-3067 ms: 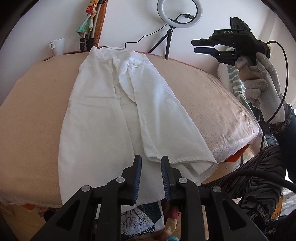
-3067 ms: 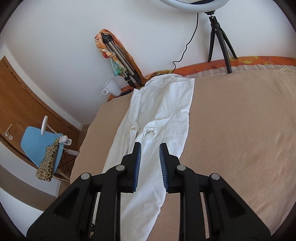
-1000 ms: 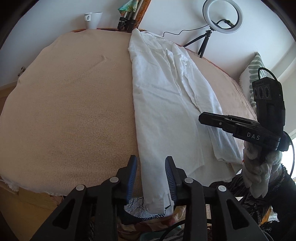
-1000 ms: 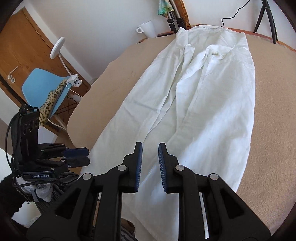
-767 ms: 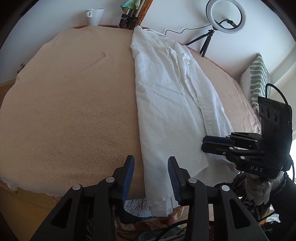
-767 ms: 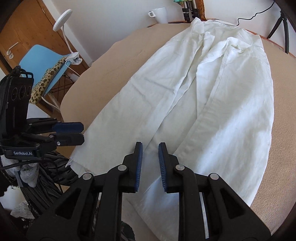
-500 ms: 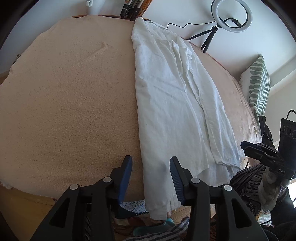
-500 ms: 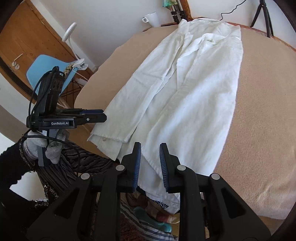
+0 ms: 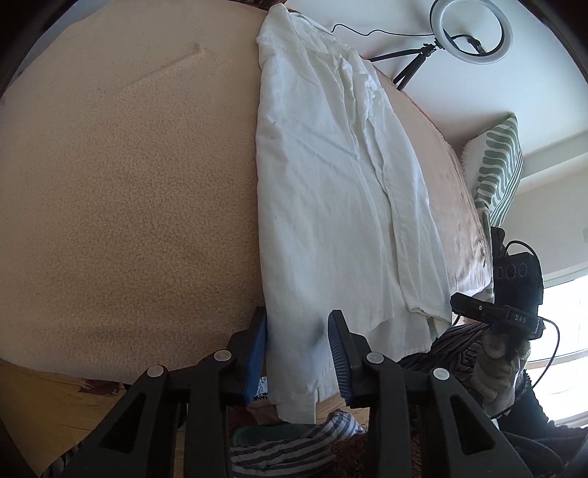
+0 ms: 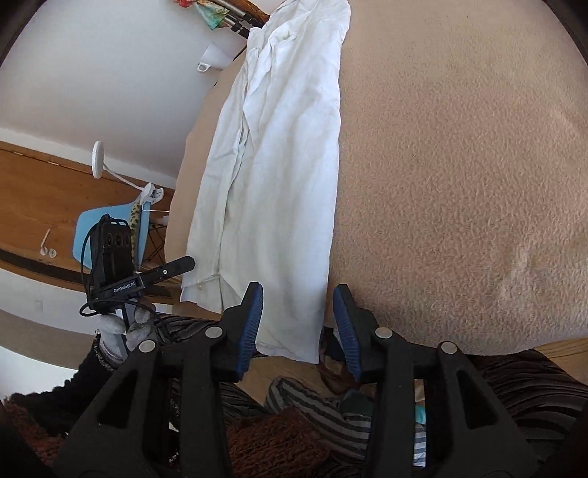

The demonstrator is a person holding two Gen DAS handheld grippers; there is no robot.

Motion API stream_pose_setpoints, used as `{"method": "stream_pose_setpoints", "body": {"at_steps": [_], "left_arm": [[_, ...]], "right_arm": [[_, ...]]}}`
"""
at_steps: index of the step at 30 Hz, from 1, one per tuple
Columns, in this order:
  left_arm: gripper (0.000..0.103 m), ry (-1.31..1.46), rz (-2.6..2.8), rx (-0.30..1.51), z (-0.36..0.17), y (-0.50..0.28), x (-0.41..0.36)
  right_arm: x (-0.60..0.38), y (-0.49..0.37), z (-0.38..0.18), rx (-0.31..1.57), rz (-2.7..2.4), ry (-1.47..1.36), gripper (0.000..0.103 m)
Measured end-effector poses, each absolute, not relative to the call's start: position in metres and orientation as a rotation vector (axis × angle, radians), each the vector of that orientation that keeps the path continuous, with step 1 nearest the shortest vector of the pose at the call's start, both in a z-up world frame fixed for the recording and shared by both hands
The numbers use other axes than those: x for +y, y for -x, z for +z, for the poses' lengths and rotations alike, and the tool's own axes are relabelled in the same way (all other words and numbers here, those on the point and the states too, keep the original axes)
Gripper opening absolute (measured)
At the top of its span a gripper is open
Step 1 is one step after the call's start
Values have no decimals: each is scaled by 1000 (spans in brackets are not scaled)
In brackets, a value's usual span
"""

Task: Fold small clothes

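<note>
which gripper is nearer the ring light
Right. The right gripper sits on the ring light's side of the white shirt; the left gripper straddles the hem's opposite corner.

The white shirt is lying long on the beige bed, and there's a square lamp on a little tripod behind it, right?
Not quite: the lamp is a round ring, not square. The left wrist view shows it on its little tripod behind the beige bed, where the white shirt lies stretched out long.
</note>
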State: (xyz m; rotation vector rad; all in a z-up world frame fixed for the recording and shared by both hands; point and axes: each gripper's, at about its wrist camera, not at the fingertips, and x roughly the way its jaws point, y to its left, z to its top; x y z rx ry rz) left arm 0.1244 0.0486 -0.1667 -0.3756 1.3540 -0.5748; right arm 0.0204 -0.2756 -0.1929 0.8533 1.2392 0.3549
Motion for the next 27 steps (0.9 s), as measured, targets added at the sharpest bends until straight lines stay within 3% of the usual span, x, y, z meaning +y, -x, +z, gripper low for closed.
{"method": "stream_pose_setpoints", "body": {"at_steps": [2, 6, 9, 18, 27], "left_arm": [[28, 375, -577, 1364, -166, -124, 49], [17, 361, -575, 1371, -163, -125, 46], [13, 368, -594, 1365, -156, -126, 44], [8, 504, -647, 1317, -123, -147, 52], [7, 479, -666, 1250, -96, -193, 39]], "right_arm": [[-275, -27, -196, 1238, 375, -887, 41], [-267, -33, -203, 1283, 394, -902, 18], [-267, -33, -203, 1278, 407, -922, 13], [-285, -34, -186, 1171, 443, -1107, 11], [-290, -78, -153, 1111, 450, -1058, 11]]}}
